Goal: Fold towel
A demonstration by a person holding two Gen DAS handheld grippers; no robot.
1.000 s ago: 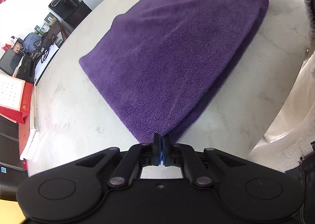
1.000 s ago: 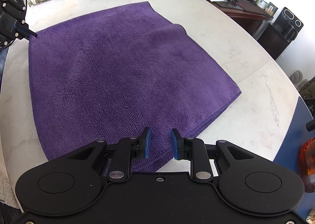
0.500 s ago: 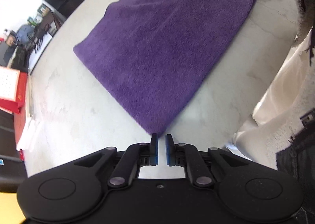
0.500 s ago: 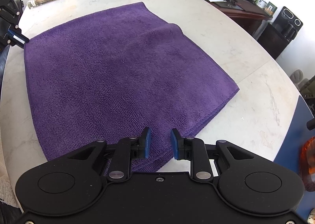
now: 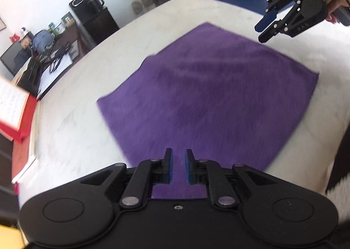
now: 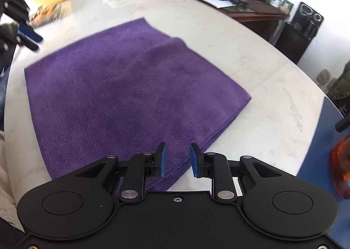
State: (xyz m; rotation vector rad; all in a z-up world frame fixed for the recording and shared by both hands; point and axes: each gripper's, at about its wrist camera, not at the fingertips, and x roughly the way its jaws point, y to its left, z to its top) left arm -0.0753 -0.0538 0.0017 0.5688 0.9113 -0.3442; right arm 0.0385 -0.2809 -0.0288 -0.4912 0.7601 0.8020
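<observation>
**One towel on the table, two grippers free**

I count one towel (image 5: 207, 100), purple, and two grippers. There is one round white marble table (image 6: 251, 56) that carries the towel.

The towel lies flat in the middle part of the table, folded: at its corner closest to the right gripper I see several layers stacked at the edge. The surface is fluffy and mostly smooth, with one soft ridge near the far edge in the right wrist view. The shape is close to a square.

My left gripper (image 5: 178, 167) has just been opening its jaws; the blue pads now stand a little apart and nothing is between them. It hangs over the near corner of the towel; I cannot tell if it touches the cloth. My right gripper (image 6: 177, 159) has its fingers apart too, with a wider gap, and it holds nothing. It is above another corner of the towel, near the table edge where a blue surface (image 6: 321, 161) begins.
</observation>
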